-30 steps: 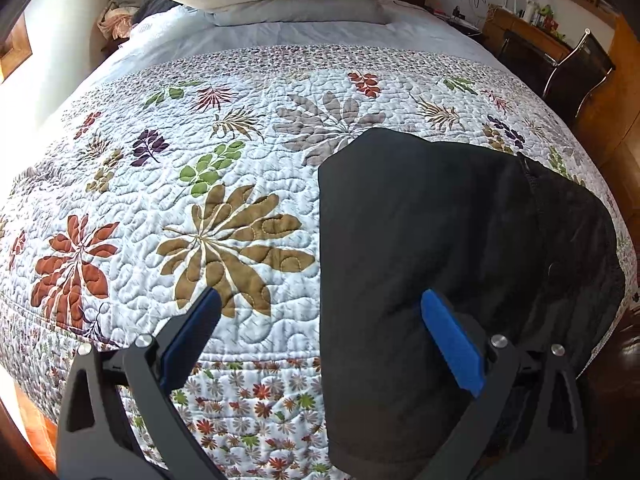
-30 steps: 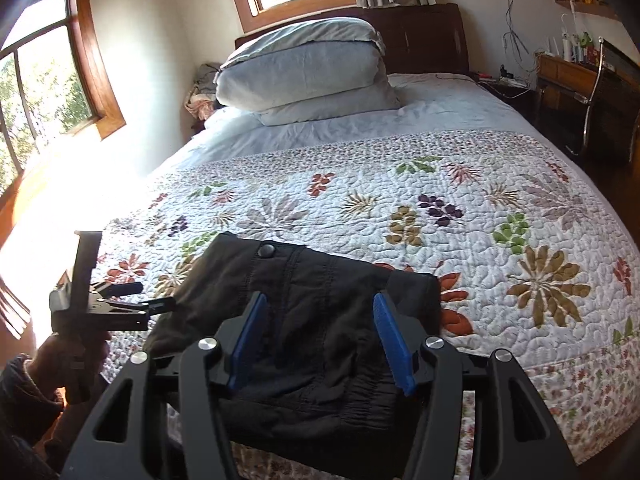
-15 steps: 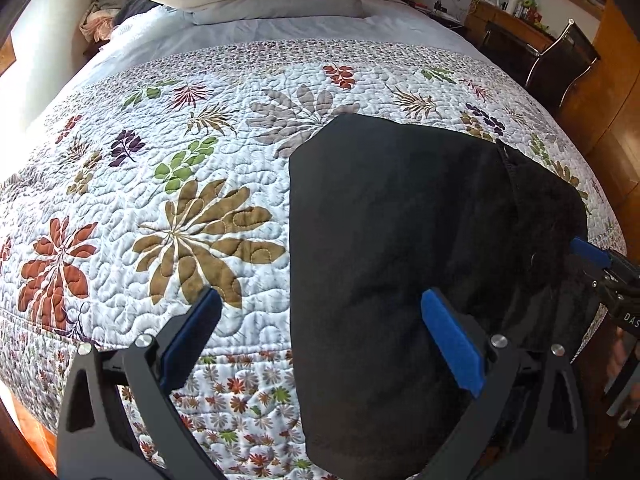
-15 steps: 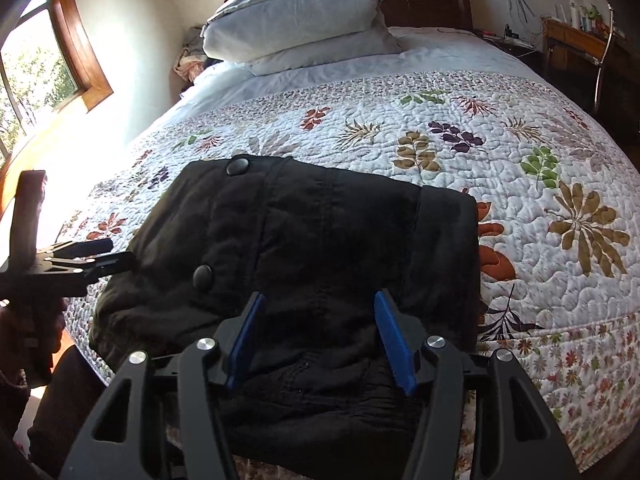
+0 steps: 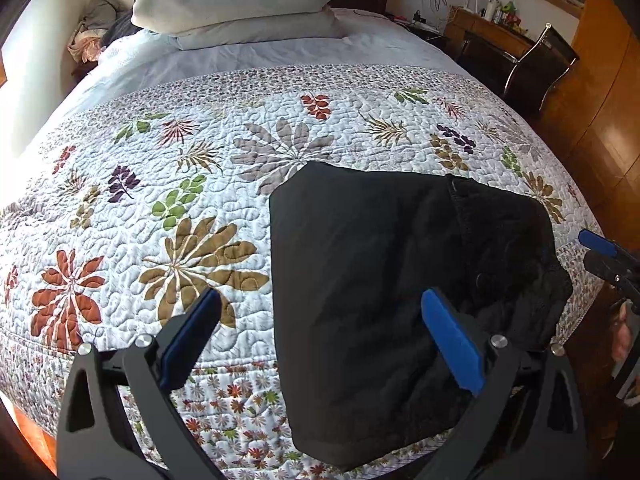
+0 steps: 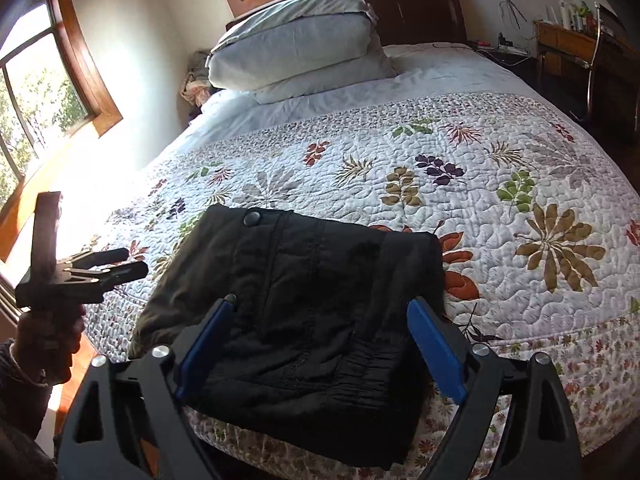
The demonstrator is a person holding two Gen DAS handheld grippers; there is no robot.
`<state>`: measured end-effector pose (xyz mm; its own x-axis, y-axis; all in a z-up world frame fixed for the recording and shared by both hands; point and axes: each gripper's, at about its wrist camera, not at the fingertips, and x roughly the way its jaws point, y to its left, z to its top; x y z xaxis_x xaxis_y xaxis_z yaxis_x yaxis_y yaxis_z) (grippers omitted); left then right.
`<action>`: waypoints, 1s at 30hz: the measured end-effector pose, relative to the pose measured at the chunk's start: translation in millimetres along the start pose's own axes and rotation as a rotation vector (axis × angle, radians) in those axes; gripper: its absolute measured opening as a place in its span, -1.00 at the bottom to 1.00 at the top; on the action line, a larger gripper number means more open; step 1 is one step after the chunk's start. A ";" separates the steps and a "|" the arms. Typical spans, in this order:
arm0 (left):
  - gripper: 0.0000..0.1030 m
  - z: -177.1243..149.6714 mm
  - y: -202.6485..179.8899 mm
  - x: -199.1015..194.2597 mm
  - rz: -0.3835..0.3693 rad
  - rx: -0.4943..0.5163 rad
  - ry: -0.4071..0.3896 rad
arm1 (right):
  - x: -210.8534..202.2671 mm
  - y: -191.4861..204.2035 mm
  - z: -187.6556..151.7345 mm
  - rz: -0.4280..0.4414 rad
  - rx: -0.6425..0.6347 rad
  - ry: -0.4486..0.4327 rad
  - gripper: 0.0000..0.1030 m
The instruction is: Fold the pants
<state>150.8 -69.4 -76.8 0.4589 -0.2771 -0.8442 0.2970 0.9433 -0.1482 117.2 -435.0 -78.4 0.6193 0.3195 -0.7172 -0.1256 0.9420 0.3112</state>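
The black pants lie folded into a compact rectangle at the foot edge of the bed, on the floral quilt. In the right wrist view the pants show the elastic waistband nearest me and a button at the far side. My left gripper is open and empty, held just off the pants' near edge. My right gripper is open and empty, over the waistband end. The right gripper's blue fingertip shows at the right edge of the left wrist view; the left gripper shows at the left of the right wrist view.
Two stacked pillows sit at the head of the bed by a dark headboard. A desk and chair stand on the right. Windows are on the left wall. A clothes pile lies by the pillows.
Both grippers have pulled back from the pants and tilted up, so the pants look smaller and more of the room shows. The right gripper's jaws have opened wider. The pants have stayed put.
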 end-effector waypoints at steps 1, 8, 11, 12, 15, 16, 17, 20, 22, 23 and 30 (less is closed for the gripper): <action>0.94 -0.3 5.2 0.8 -0.059 -0.022 0.018 | -0.2 -8.2 0.6 0.009 0.020 0.014 0.81; 0.94 -9.6 57.9 33.6 -0.305 -0.164 0.215 | 25.4 -48.7 -16.6 0.062 0.135 0.148 0.82; 0.94 -20.4 78.8 52.1 -0.414 -0.281 0.277 | 36.3 -59.8 -27.2 0.100 0.197 0.171 0.83; 0.94 -24.1 82.7 58.9 -0.470 -0.320 0.302 | 40.2 -62.9 -30.6 0.121 0.219 0.183 0.83; 0.94 -34.3 87.3 79.5 -0.583 -0.396 0.370 | 50.5 -70.4 -38.6 0.162 0.276 0.209 0.83; 0.94 -36.9 85.7 86.8 -0.603 -0.399 0.396 | 53.7 -72.1 -40.2 0.168 0.284 0.218 0.83; 0.94 -40.3 84.8 93.0 -0.608 -0.407 0.415 | 55.7 -73.8 -40.9 0.165 0.292 0.222 0.83; 0.94 -50.3 81.9 109.5 -0.632 -0.442 0.467 | 60.6 -78.7 -41.4 0.175 0.310 0.234 0.84; 0.94 -54.3 79.1 114.5 -0.649 -0.464 0.478 | 62.5 -79.0 -40.8 0.175 0.306 0.242 0.85; 0.94 -54.4 76.1 115.0 -0.658 -0.461 0.481 | 63.3 -78.7 -40.5 0.179 0.303 0.245 0.86; 0.94 -50.0 60.2 117.4 -0.632 -0.418 0.491 | 72.0 -84.3 -38.1 0.215 0.343 0.267 0.92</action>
<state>180.6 -36.0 -210.5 -0.1238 -0.7478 -0.6523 -0.0004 0.6574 -0.7535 142.8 -487.5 -180.1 0.3807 0.5604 -0.7355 0.0620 0.7782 0.6250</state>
